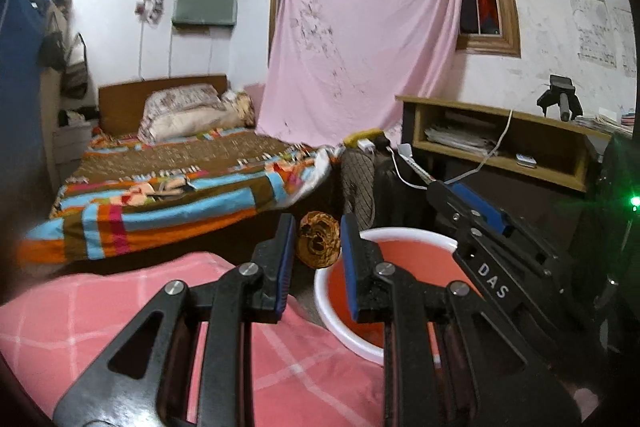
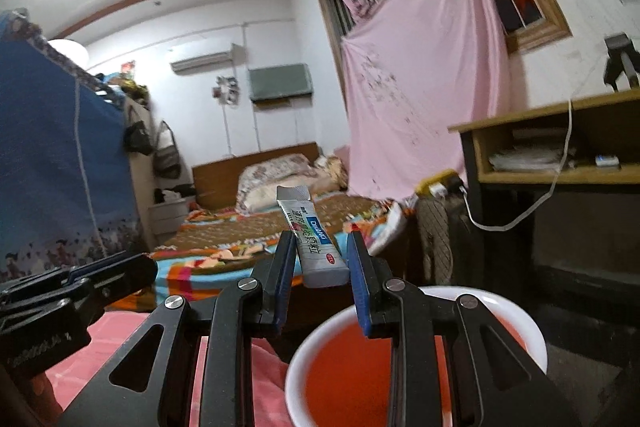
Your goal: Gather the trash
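Held crosswise between the barely parted fingers of the right gripper (image 2: 318, 259), a medicine sachet (image 2: 314, 241) poised just above the red basin (image 2: 532, 331) serving as trash bin, with the left gripper (image 1: 316, 247) pinching a brown crumpled wrapper (image 1: 318, 241) beside the rim.

Basin (image 2: 532, 339) white outside, red inside; sachet (image 2: 316, 247) white-grey (blue label); bedspread (image 1: 168, 195) multicolour striped; sheet (image 1: 360, 59) pink.

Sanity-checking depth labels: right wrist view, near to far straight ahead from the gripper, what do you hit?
Right gripper shut on the sachet → red basin just below → bed with striped quilt → pillows → wooden headboard → back wall's air conditioner.
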{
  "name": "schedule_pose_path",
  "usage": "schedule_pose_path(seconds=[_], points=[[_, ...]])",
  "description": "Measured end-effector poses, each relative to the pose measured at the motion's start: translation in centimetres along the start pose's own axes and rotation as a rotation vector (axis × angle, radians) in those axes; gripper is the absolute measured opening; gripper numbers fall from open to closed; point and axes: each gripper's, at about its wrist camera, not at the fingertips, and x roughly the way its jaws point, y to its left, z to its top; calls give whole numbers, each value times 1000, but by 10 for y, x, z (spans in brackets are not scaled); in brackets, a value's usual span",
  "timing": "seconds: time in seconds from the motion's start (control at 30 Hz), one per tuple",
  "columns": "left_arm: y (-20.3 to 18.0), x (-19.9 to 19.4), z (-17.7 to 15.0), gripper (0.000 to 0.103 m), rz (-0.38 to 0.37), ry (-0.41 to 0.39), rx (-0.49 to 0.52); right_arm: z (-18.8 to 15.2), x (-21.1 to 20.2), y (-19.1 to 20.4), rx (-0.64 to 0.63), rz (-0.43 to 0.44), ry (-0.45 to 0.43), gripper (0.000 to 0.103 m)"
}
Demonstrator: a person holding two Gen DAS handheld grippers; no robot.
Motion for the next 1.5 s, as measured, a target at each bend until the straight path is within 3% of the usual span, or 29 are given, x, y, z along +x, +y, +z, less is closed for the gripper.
schedule_pose_path(seconds=[0.57,0.97,1.2,1.5], points=[[-20,73,-13,4,-116,292,-111,-17,21,-32,110,-90,170,24],[-18,103,-21,4,-143,419,-252,-20,25,-43,154,-105,216,25],[-17,108,-24,8,-138,448,-277,-20,27,-47,169,-114,225,25],[-13,98,-18,17,-112,404,-258,-21,25,-45,163,-118,221,25]])
